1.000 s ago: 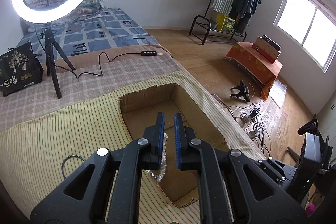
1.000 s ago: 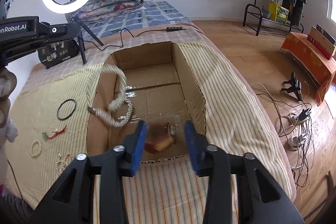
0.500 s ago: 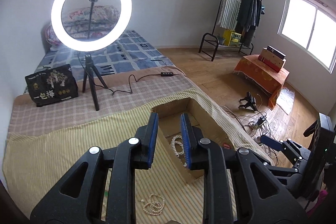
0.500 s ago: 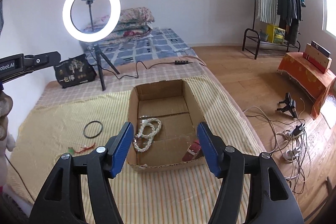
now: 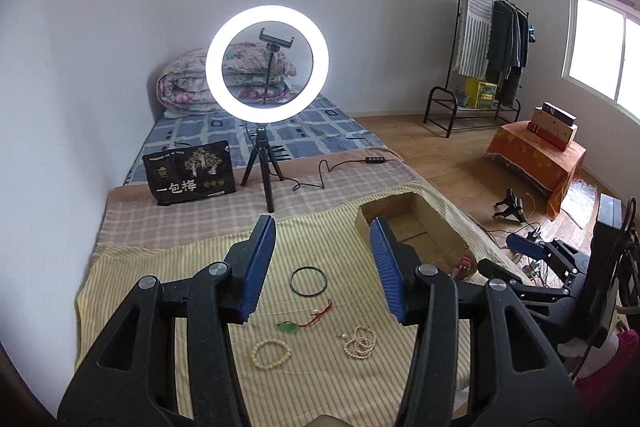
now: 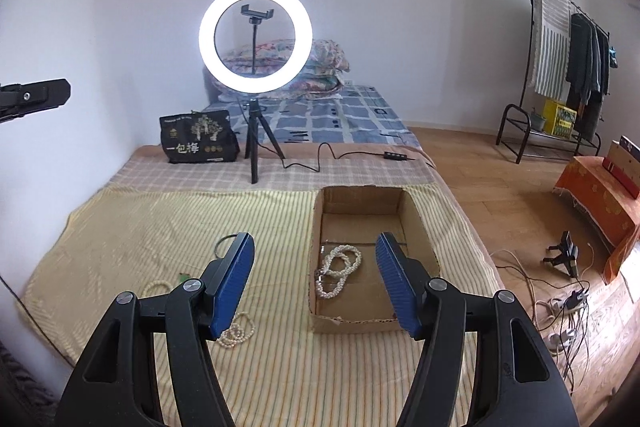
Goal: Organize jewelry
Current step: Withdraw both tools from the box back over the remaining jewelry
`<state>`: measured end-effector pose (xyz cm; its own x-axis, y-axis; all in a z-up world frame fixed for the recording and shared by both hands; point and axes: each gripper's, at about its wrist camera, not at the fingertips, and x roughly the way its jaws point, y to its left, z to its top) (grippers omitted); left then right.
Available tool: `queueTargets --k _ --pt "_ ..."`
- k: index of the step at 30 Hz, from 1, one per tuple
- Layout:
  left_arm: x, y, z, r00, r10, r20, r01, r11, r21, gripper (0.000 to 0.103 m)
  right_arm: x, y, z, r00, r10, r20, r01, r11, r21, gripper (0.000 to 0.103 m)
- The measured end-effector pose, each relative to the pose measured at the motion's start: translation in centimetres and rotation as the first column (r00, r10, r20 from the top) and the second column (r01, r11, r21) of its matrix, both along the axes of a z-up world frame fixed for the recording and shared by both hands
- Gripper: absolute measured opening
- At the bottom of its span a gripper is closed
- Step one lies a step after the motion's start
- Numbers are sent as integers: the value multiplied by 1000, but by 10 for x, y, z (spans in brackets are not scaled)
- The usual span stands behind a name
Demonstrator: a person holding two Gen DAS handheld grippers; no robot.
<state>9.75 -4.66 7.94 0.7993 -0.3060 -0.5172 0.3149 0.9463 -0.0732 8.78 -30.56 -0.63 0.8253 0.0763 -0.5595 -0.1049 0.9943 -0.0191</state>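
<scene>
my left gripper [image 5: 322,267] is opening, nothing between its jaws, above the striped cloth [image 5: 160,267] on the bed. my right gripper [image 6: 316,277] stands wide and empty before the box [image 6: 420,223]. a pearl necklace [image 6: 336,269] lies in the box; a black ring [image 5: 308,281], bead bracelet [image 5: 271,353], green pendant [image 5: 289,327] and pearl strand [image 5: 360,342] lie on the cloth.

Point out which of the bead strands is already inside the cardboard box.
The large coiled white bead necklace lies on the floor of the cardboard box. The small bead bracelet and the bunched pearl strand lie outside it on the striped cloth.
</scene>
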Motion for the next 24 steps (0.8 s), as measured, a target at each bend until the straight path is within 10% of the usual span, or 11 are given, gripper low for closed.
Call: queueTargets --k 14,21,24 --pt "14 40 -80 987 -18 -159 11 999 -47 50 -4 29 6 994 68 -91 -61 995 83 63" --pt "35 50 -115 974 -13 -228 2 999 -48 50 26 33 -52 968 188 -165 -168 977 129 62" --pt "49 56 -127 964 -16 -264 -1 998 -62 50 39 35 -81 948 214 -236 -187 973 133 46"
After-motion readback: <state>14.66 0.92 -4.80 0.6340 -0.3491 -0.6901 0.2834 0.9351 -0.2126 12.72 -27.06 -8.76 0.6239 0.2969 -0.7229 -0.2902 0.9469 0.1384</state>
